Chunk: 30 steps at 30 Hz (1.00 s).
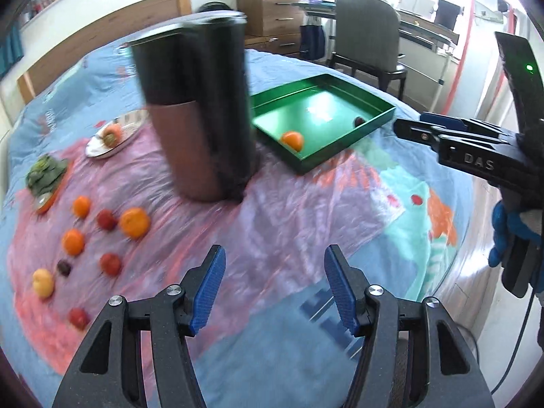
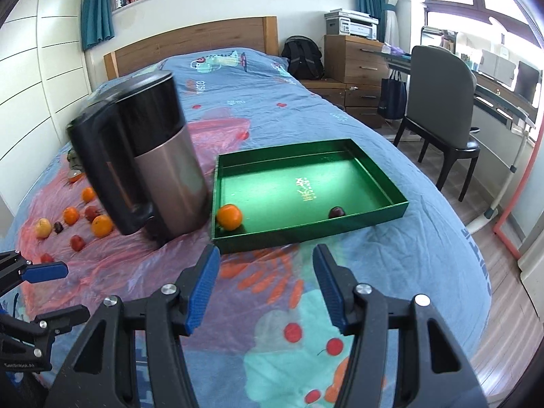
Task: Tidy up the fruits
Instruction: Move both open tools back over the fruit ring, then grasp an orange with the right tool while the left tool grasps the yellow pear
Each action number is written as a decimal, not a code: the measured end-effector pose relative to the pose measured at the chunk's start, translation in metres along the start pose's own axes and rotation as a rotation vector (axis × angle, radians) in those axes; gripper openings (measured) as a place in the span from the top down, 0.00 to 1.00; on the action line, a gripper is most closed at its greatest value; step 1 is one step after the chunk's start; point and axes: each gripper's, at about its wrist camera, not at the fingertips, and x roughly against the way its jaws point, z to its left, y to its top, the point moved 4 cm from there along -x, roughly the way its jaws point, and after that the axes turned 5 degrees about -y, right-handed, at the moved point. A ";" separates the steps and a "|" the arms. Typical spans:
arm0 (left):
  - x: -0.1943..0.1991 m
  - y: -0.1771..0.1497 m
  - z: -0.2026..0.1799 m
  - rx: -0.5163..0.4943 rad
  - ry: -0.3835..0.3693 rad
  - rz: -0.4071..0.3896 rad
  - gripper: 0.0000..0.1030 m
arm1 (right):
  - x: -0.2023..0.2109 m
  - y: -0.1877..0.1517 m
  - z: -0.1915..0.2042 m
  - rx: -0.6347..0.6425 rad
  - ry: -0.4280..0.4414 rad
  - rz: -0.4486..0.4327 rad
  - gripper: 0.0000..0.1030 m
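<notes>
Your fruits are split in two lots on the bed [image 2: 391, 156]. An orange [image 2: 229, 217] sits in the near left corner of the green tray [image 2: 306, 234], and a dark plum [image 2: 336, 211] rests against its near wall further right. The loose fruits [image 1: 102, 238] lie scattered on the pink plastic sheet [image 1: 272, 210] toward the bed's left edge, beyond the tall kettle [image 2: 149, 156] that stands just left of the tray. Your left claw [image 1: 274, 289] is spread and holds nothing. Your right claw [image 2: 265, 289] is spread too, also empty, above the bed's near end.
</notes>
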 end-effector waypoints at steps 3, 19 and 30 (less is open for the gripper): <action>0.021 -0.018 0.019 0.036 0.035 -0.017 0.47 | 0.013 -0.006 0.025 0.011 0.039 -0.007 0.30; 0.064 -0.111 0.160 0.288 0.197 -0.022 0.47 | 0.015 -0.009 0.209 0.213 0.291 0.013 0.30; 0.046 -0.127 0.314 0.491 0.331 -0.018 0.47 | -0.076 0.000 0.296 0.281 0.327 0.104 0.30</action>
